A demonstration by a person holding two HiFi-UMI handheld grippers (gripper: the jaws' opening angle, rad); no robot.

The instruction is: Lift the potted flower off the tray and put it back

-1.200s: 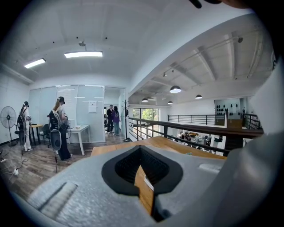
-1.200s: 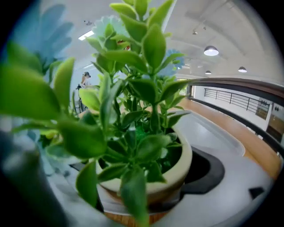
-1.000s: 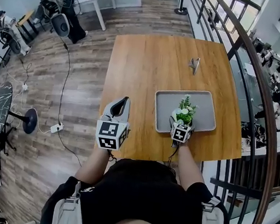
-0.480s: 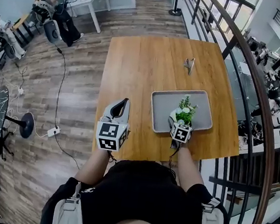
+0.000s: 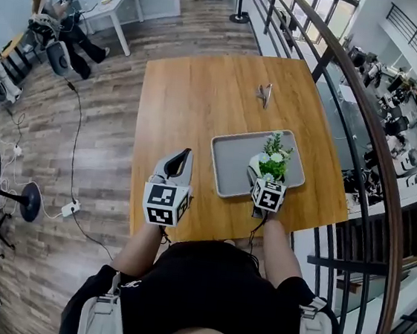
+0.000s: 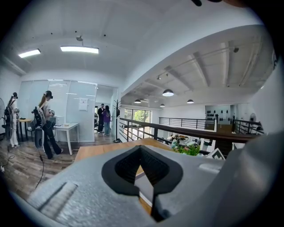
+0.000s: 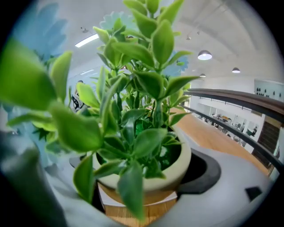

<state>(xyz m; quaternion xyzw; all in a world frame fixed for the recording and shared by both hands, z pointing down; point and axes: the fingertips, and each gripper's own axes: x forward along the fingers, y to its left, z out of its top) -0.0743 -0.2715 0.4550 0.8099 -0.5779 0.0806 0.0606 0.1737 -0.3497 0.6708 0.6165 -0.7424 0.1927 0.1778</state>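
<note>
Right claw clamped on pot, pot over tray's near-right part

The right gripper [image 5: 261, 177] has both jaws closed on the cream pot of the potted flower [image 7: 148, 177], one jaw on each side of the pot wall just under the rim. The stem axis is upright, with foliage rising above the jaws. In the head view the pot lies over the grey tray [image 5: 231, 161], toward its near right corner. I can't tell whether the base is touching the tray or just clear of it. The move is purely vertical along the stem axis, so I'd expect no sideways correction (tray floor is bare to the pot's left). The left gripper [image 5: 179, 165] has its jaws together on nothing, over the table [image 5: 193, 101] left of the tray and well apart from the pot.
</note>
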